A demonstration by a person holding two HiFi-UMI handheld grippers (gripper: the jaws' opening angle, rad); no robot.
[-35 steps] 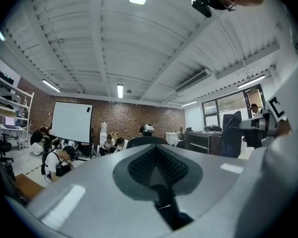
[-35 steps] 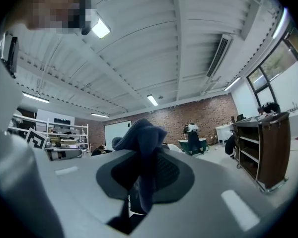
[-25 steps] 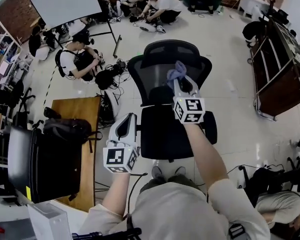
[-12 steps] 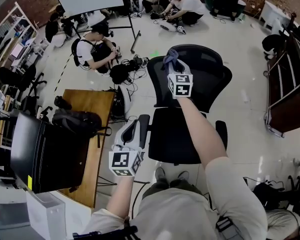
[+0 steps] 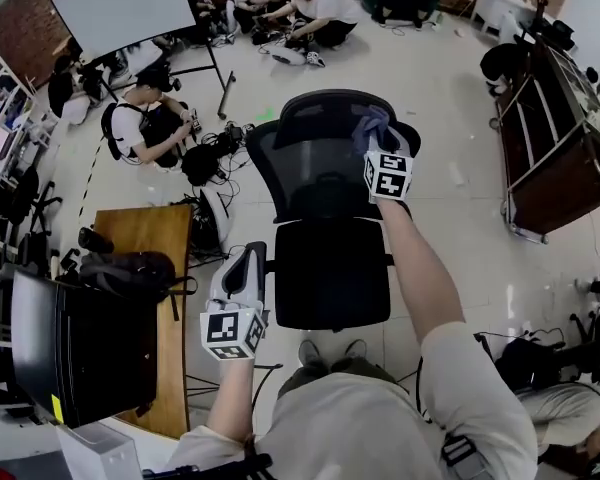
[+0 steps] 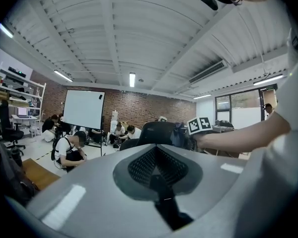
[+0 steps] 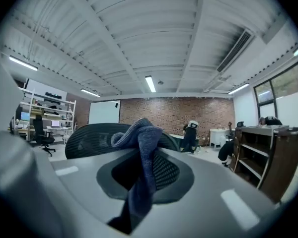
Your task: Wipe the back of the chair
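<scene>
Blue-grey cloth (image 5: 372, 128) is gripped in the right claw (image 5: 378, 146). Its jaws are clenched on the fabric, which bunches above them and hangs down between them in the right gripper view. The claw tip holds the cloth against the upper right part of the black mesh backrest (image 5: 315, 163) of the chair (image 5: 330, 278), just below the headrest (image 5: 330, 103). The chair stands on the pale floor (image 5: 460, 178), with its seat toward the person.

Left claw (image 5: 245, 266): jaws pressed together with nothing between them. It is held low beside the left edge of the seat, well apart from the backrest.

At the left of the head view, a wooden desk (image 5: 145, 233) carries a dark backpack (image 5: 130, 268).
</scene>
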